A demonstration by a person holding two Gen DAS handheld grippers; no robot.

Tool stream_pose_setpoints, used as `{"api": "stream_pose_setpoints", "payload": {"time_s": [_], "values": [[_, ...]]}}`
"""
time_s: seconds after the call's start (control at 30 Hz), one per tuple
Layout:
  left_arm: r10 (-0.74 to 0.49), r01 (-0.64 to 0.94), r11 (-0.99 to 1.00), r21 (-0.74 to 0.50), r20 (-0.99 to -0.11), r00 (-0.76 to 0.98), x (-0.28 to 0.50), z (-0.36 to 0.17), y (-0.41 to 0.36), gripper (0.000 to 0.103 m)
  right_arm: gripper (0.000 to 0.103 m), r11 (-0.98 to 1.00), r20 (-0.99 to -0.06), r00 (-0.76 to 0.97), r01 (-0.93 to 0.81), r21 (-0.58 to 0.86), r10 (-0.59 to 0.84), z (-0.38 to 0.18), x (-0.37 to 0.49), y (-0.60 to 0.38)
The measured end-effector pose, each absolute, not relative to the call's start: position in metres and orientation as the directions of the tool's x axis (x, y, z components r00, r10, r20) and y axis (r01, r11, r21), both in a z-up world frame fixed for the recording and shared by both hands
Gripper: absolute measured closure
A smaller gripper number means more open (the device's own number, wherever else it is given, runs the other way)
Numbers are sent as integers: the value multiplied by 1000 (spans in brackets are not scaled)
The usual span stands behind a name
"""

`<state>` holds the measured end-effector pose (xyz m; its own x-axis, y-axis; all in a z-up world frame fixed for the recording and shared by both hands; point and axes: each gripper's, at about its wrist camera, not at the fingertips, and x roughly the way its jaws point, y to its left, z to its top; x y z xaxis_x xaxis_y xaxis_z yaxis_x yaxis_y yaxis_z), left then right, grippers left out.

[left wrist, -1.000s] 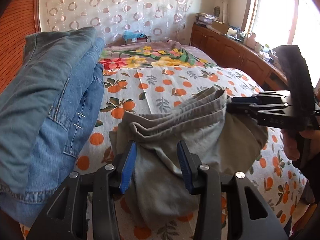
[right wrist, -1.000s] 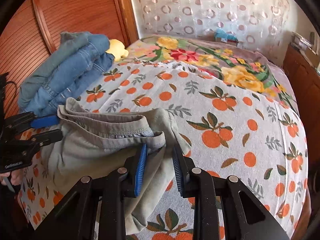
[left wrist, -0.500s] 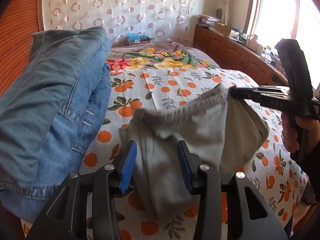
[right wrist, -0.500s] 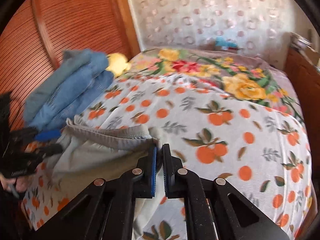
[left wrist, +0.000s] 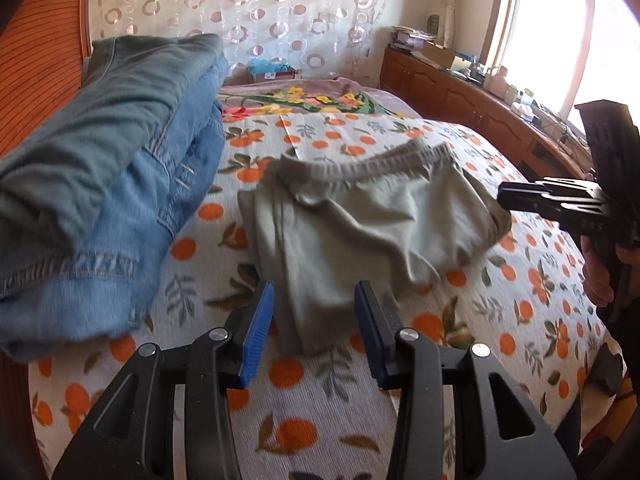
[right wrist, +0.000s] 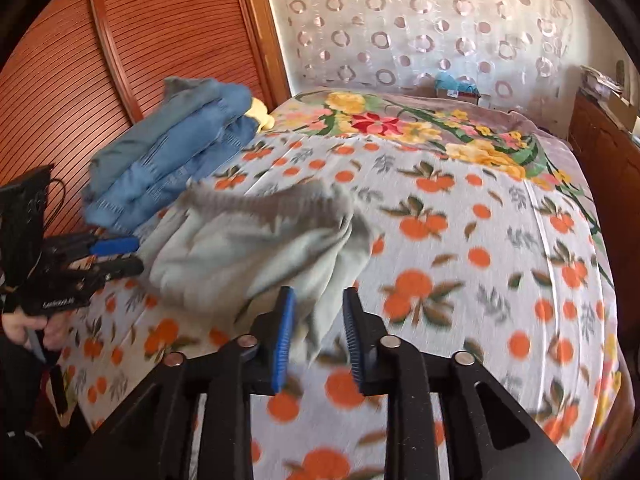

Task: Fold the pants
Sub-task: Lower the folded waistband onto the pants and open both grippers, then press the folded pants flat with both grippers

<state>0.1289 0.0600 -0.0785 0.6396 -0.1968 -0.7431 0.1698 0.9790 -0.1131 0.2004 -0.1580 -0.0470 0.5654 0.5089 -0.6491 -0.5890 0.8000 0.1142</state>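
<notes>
The grey pants point(left wrist: 360, 224) lie in a bunched, folded heap on the orange-print bedspread point(left wrist: 500, 320), waistband at the far side. They also show in the right wrist view point(right wrist: 248, 248), blurred. My left gripper point(left wrist: 314, 332) is open and empty, just short of the heap's near edge. My right gripper point(right wrist: 318, 332) is open and empty, its jaws apart over the heap's near right corner. In the left wrist view the right gripper point(left wrist: 508, 196) sits at the heap's right edge.
A stack of folded blue jeans point(left wrist: 100, 184) lies at the bed's left side, against a red slatted wardrobe point(right wrist: 120, 60). A floral blanket point(right wrist: 420, 124) covers the far bed. Wooden cabinets point(left wrist: 460, 96) run along the right under a window.
My right gripper, shut on the waistband corner half a second ago, has opened and let the pants drop. Both grippers have drawn back, and the heap lies farther from the left one.
</notes>
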Motion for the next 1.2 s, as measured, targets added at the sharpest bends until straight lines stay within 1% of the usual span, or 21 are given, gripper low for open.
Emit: {"api": "stream_pose_setpoints", "payload": {"time_s": [0.07, 0.23, 0.33, 0.43, 0.47, 0.5, 0.53, 0.57, 0.6, 0.67, 0.73, 0.8, 0.83, 0.87, 0.93, 1.1, 1.2], "values": [[-197, 170, 979, -114, -750, 631, 125, -81, 60, 60, 71, 793, -649, 554, -596, 128, 522, -49, 192, -162], [-189, 162, 980, -112, -769, 611, 123, -90, 60, 60, 69, 774, -651, 531, -617, 142, 543, -52, 178, -166], [-171, 162, 983, -90, -778, 604, 122, -96, 58, 60, 69, 764, -673, 515, -635, 118, 532, -57, 179, -157], [-164, 165, 983, -77, -773, 613, 123, -95, 57, 60, 69, 764, -696, 520, -642, 63, 494, -63, 182, -143], [-165, 167, 983, -78, -772, 614, 124, -96, 58, 64, 69, 764, -702, 519, -643, 56, 488, -65, 184, -143], [-172, 173, 982, -81, -771, 613, 124, -96, 58, 72, 69, 765, -706, 518, -642, 52, 483, -65, 185, -143], [-177, 179, 980, -83, -769, 614, 124, -96, 58, 75, 69, 767, -707, 518, -639, 53, 481, -65, 188, -145], [-182, 184, 979, -85, -768, 614, 125, -96, 57, 82, 78, 769, -707, 521, -637, 53, 479, -65, 189, -146], [-187, 189, 978, -87, -767, 614, 125, -95, 57, 86, 84, 770, -707, 522, -636, 51, 478, -65, 190, -148], [-176, 184, 980, -76, -761, 625, 124, -94, 56, 92, 94, 769, -705, 528, -639, 39, 474, -64, 190, -149], [-174, 177, 981, -78, -753, 634, 123, -93, 58, 93, 97, 765, -702, 532, -644, 29, 474, -63, 189, -152], [-167, 174, 982, -68, -738, 654, 120, -89, 59, 94, 97, 765, -699, 540, -644, 15, 468, -62, 188, -157], [-158, 172, 983, -56, -731, 664, 118, -86, 60, 94, 99, 762, -696, 540, -648, 15, 473, -60, 187, -160], [-150, 167, 985, -49, -729, 668, 117, -84, 60, 95, 103, 765, -695, 546, -644, 9, 468, -59, 186, -163], [-135, 156, 987, -37, -721, 679, 115, -80, 65, 95, 103, 780, -694, 567, -626, -14, 442, -55, 185, -173], [-151, 177, 983, -44, -743, 652, 108, -83, 64, 95, 103, 791, -667, 573, -610, 42, 477, -45, 175, -197], [-151, 178, 983, -45, -750, 644, 108, -91, 61, 95, 103, 776, -630, 566, -624, 95, 532, -39, 169, -194]]}}
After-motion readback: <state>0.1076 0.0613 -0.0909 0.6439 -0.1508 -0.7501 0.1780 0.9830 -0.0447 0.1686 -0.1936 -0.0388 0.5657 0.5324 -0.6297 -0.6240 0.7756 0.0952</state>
